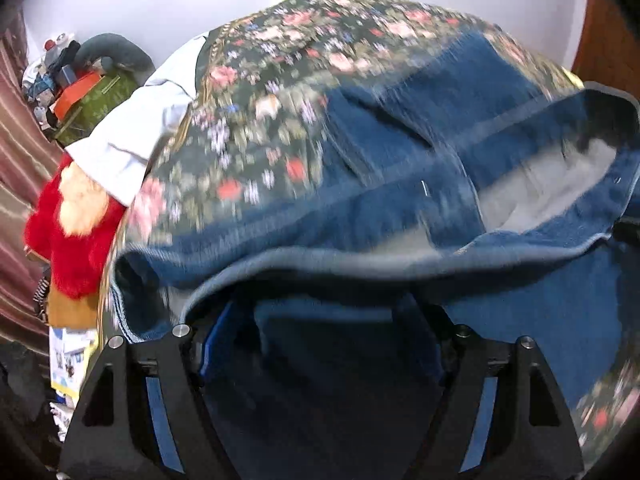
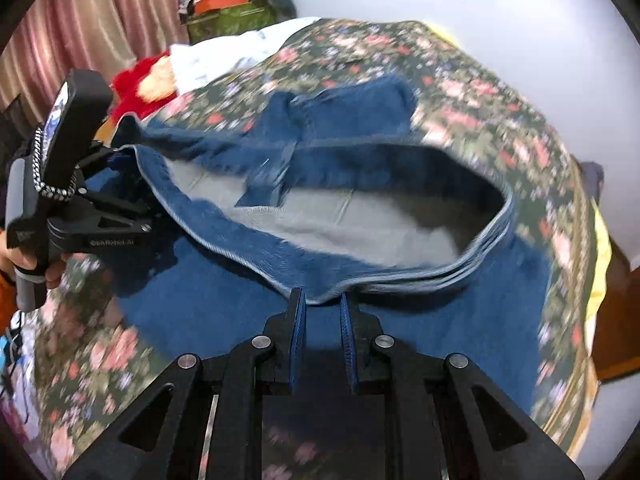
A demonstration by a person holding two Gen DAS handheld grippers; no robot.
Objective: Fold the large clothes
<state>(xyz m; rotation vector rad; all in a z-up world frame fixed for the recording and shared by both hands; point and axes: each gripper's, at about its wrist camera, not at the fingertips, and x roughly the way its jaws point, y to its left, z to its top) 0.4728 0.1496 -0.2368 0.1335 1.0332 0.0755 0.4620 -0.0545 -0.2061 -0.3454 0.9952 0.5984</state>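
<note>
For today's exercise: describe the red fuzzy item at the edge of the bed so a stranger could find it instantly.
Start from the bed with the floral bedspread, where the blue jeans lie. Follow its far edge toward the pink striped curtain; there, beside a pale blue folded cloth, sits the red plush item. Its bright red fur with a cream patch sets it apart.

Deep blue denim garment [image 2: 224,292] with pale grey lining and light blue hem. Dark green bedspread [image 2: 460,80] patterned with pink, red and white flowers. Bright red plush toy [image 1: 76,256] with a cream patch. Pale blue-white cloth [image 1: 136,140]. Striped pink-brown curtain [image 2: 100,20]. Black grippers with blue pads.
</note>
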